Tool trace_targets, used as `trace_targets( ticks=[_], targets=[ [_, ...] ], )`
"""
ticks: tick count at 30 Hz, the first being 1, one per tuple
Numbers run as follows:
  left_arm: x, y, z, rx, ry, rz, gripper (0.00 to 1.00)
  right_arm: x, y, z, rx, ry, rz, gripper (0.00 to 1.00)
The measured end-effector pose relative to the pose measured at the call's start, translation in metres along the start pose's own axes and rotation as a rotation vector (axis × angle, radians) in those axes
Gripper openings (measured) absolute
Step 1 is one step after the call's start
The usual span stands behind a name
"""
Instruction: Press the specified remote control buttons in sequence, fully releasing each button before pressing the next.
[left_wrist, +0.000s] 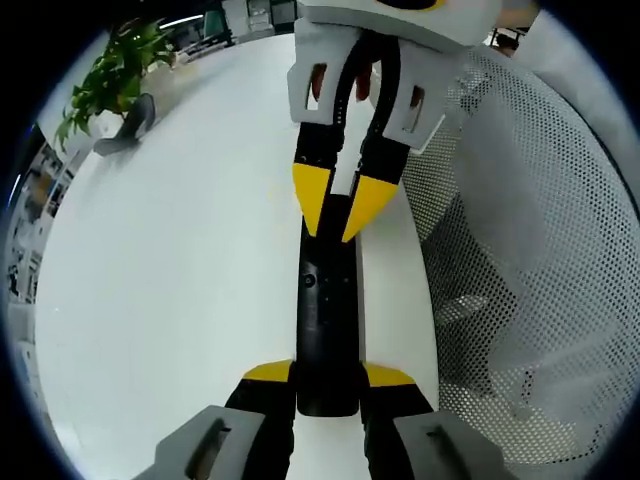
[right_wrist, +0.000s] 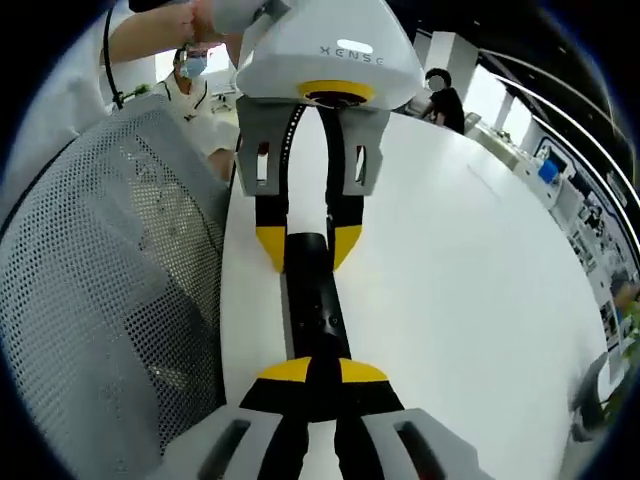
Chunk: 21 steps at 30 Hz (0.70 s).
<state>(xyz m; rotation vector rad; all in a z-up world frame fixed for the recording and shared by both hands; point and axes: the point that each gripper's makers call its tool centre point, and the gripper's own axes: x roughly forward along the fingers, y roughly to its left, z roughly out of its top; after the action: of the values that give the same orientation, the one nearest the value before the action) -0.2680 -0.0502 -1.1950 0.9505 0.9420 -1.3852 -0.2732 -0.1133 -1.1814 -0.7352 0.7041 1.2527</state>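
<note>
We hold the black remote (left_wrist: 326, 320) on the white table (left_wrist: 180, 300).
Left gripper (left_wrist: 327, 385) clamps its near end; right gripper (right_wrist: 312, 372) pinches the other.

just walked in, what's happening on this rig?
A person is working a black remote control with two handheld grippers over a white table. The left gripper clamps one end of the remote between its yellow-tipped fingers. The right gripper comes in from the opposite end, its fingers closed on or pressing down on the remote. A grey mesh basket sits beside the remote, and a potted plant stands at the table's far edge.
</note>
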Motion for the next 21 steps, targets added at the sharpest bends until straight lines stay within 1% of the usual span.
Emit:
trace_targets(
  ticks=[3, 6, 9, 10, 12, 15, 18, 20, 21],
  targets=[
    [-0.0004, -0.0002, 0.0, -0.004, -0.005, 0.001, 0.24, -0.0026, 0.0009, -0.0028, 0.004, 0.006, -0.001, 0.03],
    [-0.0007, -0.0004, -0.0002, -0.006, -0.011, 0.0, 0.24, -0.0061, 0.0007, -0.0075, -0.007, 0.02, -0.018, 0.0],
    [-0.0007, -0.0004, -0.0002, -0.001, -0.008, 0.0, 0.24, -0.0051, -0.0012, -0.0062, -0.008, 0.031, -0.034, 0.0],
    [-0.0006, -0.0004, -0.0003, 0.003, -0.005, -0.002, 0.24, -0.0047, -0.0024, -0.0056, -0.025, 0.046, -0.032, 0.0],
    [-0.0007, -0.0005, -0.0002, 0.006, 0.001, -0.007, 0.24, -0.0028, -0.0024, -0.0025, -0.021, 0.048, -0.03, 0.0],
    [-0.0009, -0.0006, -0.0003, 0.013, 0.011, -0.01, 0.24, -0.0017, -0.0024, -0.0022, -0.044, 0.074, -0.025, 0.0],
    [-0.0008, -0.0007, -0.0003, 0.015, 0.016, -0.008, 0.24, -0.0024, -0.0034, -0.003, -0.028, 0.091, -0.012, 0.0],
    [-0.001, -0.0006, -0.0004, 0.014, 0.015, -0.009, 0.24, -0.0019, -0.0035, -0.0032, -0.019, 0.126, 0.007, 0.0],
    [-0.0009, -0.0005, -0.0004, 0.014, 0.014, -0.01, 0.24, -0.0014, -0.0033, -0.0033, -0.039, 0.156, 0.021, 0.0]
  ],
)
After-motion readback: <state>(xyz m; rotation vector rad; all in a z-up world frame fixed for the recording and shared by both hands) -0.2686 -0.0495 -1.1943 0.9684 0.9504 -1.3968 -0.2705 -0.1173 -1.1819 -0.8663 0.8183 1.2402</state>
